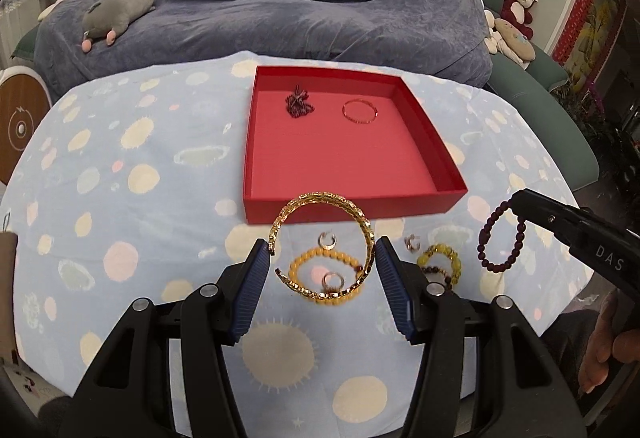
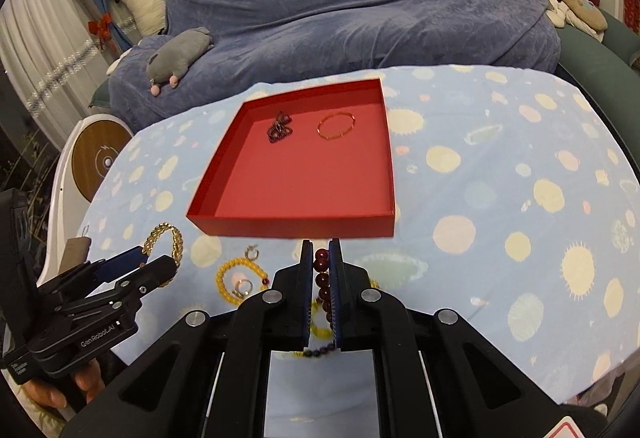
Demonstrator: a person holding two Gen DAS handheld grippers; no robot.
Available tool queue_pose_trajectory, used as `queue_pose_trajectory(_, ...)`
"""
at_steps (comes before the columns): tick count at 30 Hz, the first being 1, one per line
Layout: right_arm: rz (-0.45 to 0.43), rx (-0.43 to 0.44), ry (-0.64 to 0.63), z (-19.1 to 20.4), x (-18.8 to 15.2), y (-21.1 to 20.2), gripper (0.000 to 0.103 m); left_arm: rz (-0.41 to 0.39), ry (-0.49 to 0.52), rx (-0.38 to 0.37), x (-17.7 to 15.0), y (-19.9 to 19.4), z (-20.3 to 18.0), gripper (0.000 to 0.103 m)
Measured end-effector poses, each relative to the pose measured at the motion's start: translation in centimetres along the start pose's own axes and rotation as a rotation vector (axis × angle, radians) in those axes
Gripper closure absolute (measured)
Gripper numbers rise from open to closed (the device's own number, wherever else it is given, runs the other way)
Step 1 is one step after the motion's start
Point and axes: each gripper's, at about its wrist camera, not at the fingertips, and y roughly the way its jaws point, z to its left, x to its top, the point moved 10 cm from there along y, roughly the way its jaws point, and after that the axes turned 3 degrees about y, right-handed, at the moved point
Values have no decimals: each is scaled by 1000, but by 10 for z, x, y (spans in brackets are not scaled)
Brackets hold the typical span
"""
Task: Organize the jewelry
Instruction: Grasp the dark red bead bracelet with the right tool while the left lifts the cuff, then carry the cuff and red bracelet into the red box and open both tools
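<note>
Gripping a gold chain-link bangle [image 1: 324, 238] between its blue ribbed pads, the left gripper [image 1: 322, 258] holds the open hoop lifted above the spotted blue tablecloth [image 1: 120, 198], just in front of the red tray [image 1: 352, 204]. The bangle is a wide coil of square gold links, its ends overlapping rather than joined — the jaws stand well apart, one pad against each side of the hoop.

The right gripper [image 2: 321, 270] is closed almost fully on a dark red bead bracelet [image 2: 322, 280], the glossy round beads stacked in a line between the pads; in the left wrist view the same bracelet [image 1: 502, 238] hangs as a loop from the gripper's tip, clear of the cloth.

Inside the tray lie a tangled dark beaded piece [image 1: 299, 104] and a thin red-gold bangle [image 1: 360, 112], side by side near the far wall.

Left on the cloth, near the tray's front wall: a yellow bead bracelet [image 1: 316, 262] with a ring [image 1: 334, 280] inside it, a silver ear cuff [image 1: 327, 240], another small cuff [image 1: 412, 241], and a yellow-and-brown bead bracelet [image 1: 440, 264].
</note>
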Motion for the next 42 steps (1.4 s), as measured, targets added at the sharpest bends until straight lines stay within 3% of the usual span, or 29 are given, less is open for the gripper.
queue_pose_trajectory(7,-31,72,3,22,76,31,96,-35,15,-55,79,27,-5,51)
queue_pose_trajectory(13,4,111,57,24,107,91,95,1,24,-76,112,83,-3,51)
queue_pose_trajectory(18,82,114,90,10,99,145,95,77,8,-70,106,137,9,51)
queue_pose_trajectory(22,126,64,74,-5,88,175,95,126,14,-46,96,164,18,51)
queue_pose_trajectory(33,134,-55,13,-31,81,195,95,150,45,7,85,183,28,50)
queue_pose_trajectory(35,119,-77,0,-31,83,192,89,142,38,5,86,182,28,50)
queue_pose_trajectory(39,76,-83,3,-31,90,179,69,108,26,31,91,176,30,37)
queue_pose_trajectory(42,54,-73,10,-29,94,167,67,88,26,43,94,167,30,34)
